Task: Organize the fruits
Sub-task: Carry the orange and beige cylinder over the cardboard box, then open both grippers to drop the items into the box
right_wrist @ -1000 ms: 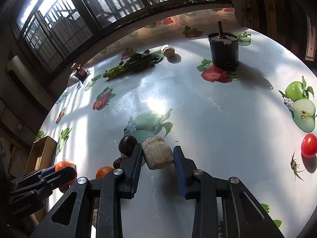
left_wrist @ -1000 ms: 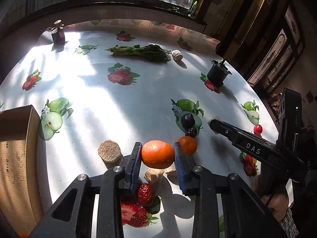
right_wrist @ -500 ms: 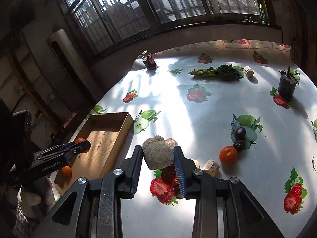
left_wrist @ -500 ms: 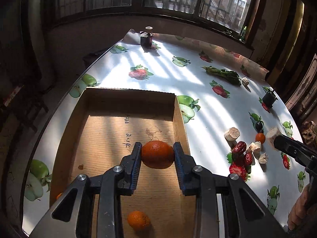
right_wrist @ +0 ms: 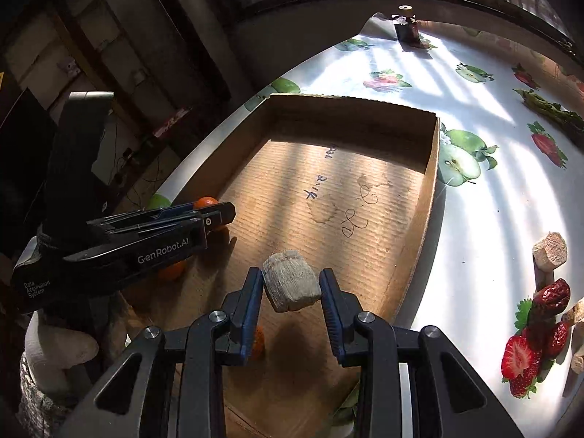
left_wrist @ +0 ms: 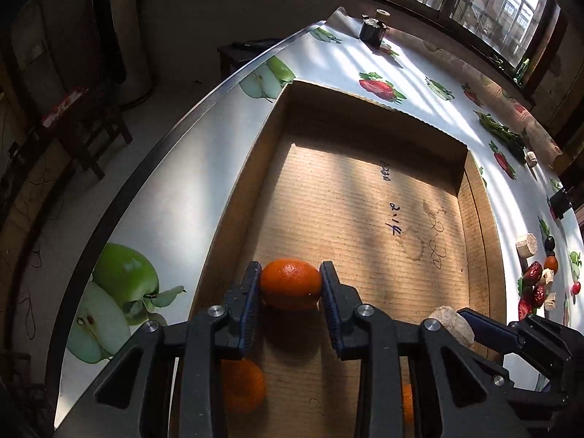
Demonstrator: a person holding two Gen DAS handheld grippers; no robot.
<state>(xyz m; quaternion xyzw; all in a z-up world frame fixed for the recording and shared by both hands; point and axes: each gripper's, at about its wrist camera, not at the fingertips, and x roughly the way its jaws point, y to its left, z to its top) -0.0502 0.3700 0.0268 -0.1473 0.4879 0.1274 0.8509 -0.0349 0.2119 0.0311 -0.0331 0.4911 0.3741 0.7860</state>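
Right now both grippers hang over the open cardboard box [left_wrist: 277, 138], which sits at the left edge of the table [left_wrist: 189, 197]. The left gripper [left_wrist: 290, 286] has its jaws closed snugly on an orange [left_wrist: 290, 284], just above the box floor by the near left wall. The right gripper [right_wrist: 291, 292] has its jaws pressed against the sides of a pale, fibrous brown chunk [right_wrist: 291, 280], held over the near middle of the box. Two more oranges already lie in the box: one [left_wrist: 242, 387] under the left gripper's frame, another [left_wrist: 408, 403] only partly seen toward the near right. More fruit waits at the right edge of the table: red dates [right_wrist: 553, 294], strawberries [right_wrist: 518, 359], more pale chunks [right_wrist: 549, 250]. The main risk, as I judge it, is the drop. An orange let go from any height would roll across the smooth cardboard, knock the one below it, and end up wherever it likes. Opening the jaws while the gripper is tilted would push it toward the low left wall. The two grippers are close together, so lowering both at once could make them bump. The brown chunk looks crumbly, and a harder squeeze might break it.
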